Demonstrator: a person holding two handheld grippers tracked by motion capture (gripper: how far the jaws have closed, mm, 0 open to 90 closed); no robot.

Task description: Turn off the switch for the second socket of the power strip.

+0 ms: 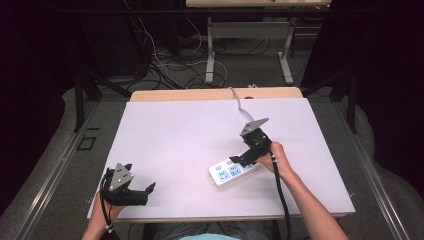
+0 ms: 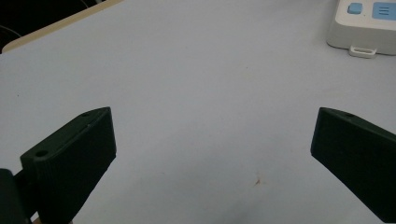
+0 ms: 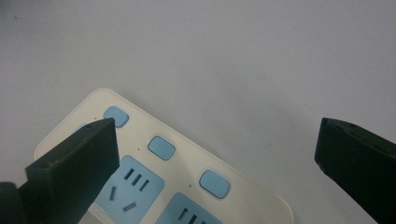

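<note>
The left tongs (image 1: 142, 190) sit at the lower left of the high view, jaws spread wide with nothing between them, hovering low over the bare surface (image 1: 180, 135) near its front edge. In the left gripper view these tongs (image 2: 212, 154) gape over plain white, with a small brownish speck (image 2: 256, 181) between the jaws.

The right tongs (image 1: 243, 160) are right of centre in the high view, held by a hand (image 1: 278, 159) and tilted down over the power strip (image 1: 231, 171). In the right gripper view the right tongs (image 3: 215, 154) are released and wide apart: one jaw overlaps the strip's upper left corner beside a blue button (image 3: 116, 116), the other stands off over bare white at the right edge; whether a jaw touches the strip cannot be told.

The power strip lies flat, just right of the picture's middle in the high view, its long axis running from lower left to upper right. It is a cream-white block with rounded corners, pale blue socket faces (image 3: 130, 189) and a row of small blue rounded buttons. In the left gripper view its end (image 2: 362, 25) shows at the upper right, with a small white tab (image 2: 363, 51) at its edge.

The surface is a white sheet on a wooden-edged tabletop (image 1: 200, 94). Beyond it lie a grey floor, tangled cables (image 1: 165, 62) and the legs of another table (image 1: 211, 55), with dark surroundings.
</note>
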